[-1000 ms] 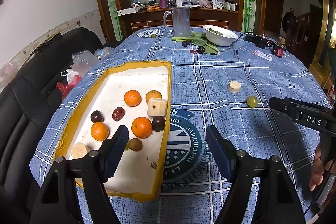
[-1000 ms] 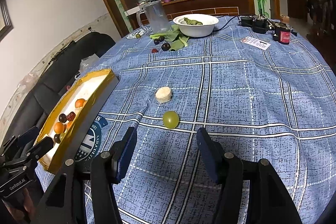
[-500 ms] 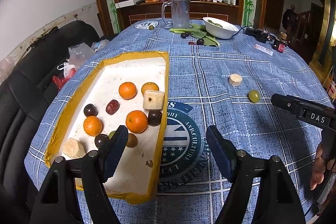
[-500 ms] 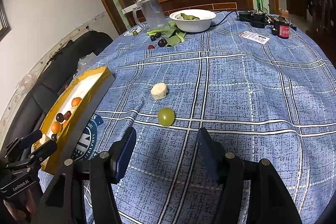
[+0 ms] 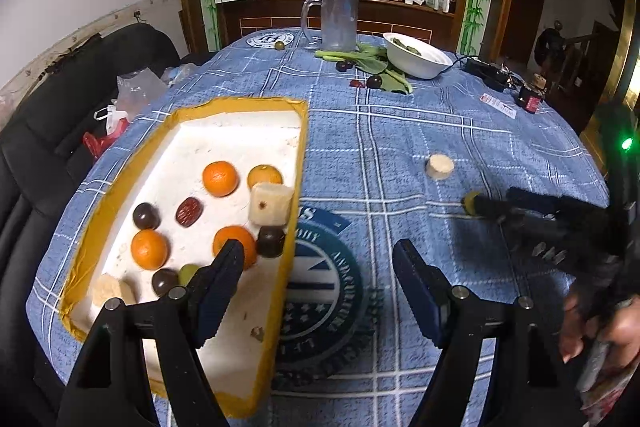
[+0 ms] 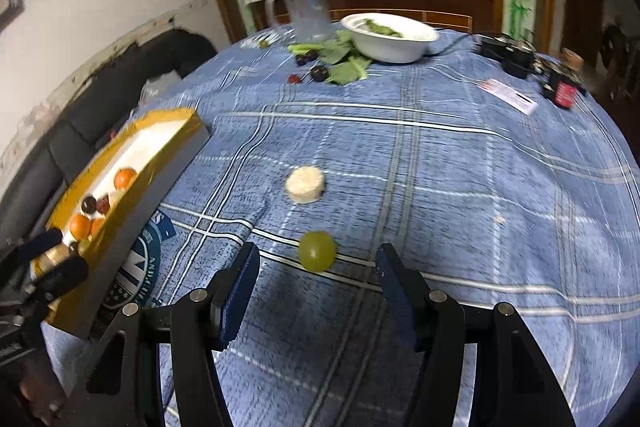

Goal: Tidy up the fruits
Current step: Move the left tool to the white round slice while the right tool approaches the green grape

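A green grape [image 6: 317,251] lies on the blue checked cloth just ahead of my right gripper [image 6: 316,269], whose jaws stand open around nothing. A pale banana slice [image 6: 305,184] lies a little farther on. In the left wrist view the right gripper [image 5: 486,205] reaches in from the right and half covers the grape [image 5: 469,200]; the banana slice [image 5: 439,166] is beyond. My left gripper [image 5: 318,261] hangs open over the right rim of the yellow-edged white tray [image 5: 298,163]. The tray holds oranges [image 5: 220,178], dark plums, a red date and banana pieces.
At the far end stand a white bowl [image 5: 416,55], greens [image 5: 372,61], a clear jug [image 5: 335,21] and dark fruits [image 5: 374,81]. A cable, small bottles and a card [image 5: 498,105] lie at the far right. A black sofa [image 5: 48,131] runs along the left. A hand [image 5: 600,327] holds the right gripper.
The right gripper has moved forward and down, so the grape now sits close before its fingertips. The left gripper has drifted slightly, and the tray looks a little nearer.
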A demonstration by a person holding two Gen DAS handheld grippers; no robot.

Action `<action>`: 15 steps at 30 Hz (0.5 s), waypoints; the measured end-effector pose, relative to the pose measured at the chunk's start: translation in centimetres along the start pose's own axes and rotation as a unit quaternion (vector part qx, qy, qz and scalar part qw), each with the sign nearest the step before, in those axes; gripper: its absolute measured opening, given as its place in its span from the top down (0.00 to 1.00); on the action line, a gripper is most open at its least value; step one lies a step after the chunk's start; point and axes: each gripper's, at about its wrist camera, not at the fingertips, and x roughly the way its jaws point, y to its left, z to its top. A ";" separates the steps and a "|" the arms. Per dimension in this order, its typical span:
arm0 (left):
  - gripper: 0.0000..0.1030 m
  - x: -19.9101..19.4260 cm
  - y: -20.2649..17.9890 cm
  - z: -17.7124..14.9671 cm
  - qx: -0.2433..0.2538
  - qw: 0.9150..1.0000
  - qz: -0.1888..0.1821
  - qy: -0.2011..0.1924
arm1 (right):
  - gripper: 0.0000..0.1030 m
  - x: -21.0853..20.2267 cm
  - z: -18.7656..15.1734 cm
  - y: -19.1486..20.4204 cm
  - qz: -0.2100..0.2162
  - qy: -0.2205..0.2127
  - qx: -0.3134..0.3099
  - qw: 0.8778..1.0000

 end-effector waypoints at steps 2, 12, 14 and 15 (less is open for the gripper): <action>0.26 0.3 -0.4 0.6 -0.004 1.000 -0.007 0.002 | 0.37 0.9 0.0 0.6 -0.001 0.005 -0.014 1.000; 0.27 5.7 -3.9 4.6 -0.014 0.999 -0.047 0.023 | 0.38 1.9 -0.3 -0.3 0.010 0.004 -0.014 1.000; 0.27 7.0 -4.9 5.3 -0.012 0.998 -0.052 0.028 | 0.39 2.1 -0.3 -0.3 0.009 0.004 -0.017 1.000; 0.27 7.6 -5.4 5.5 -0.011 0.998 -0.054 0.032 | 0.39 2.1 -0.3 -0.3 0.008 0.004 -0.019 1.000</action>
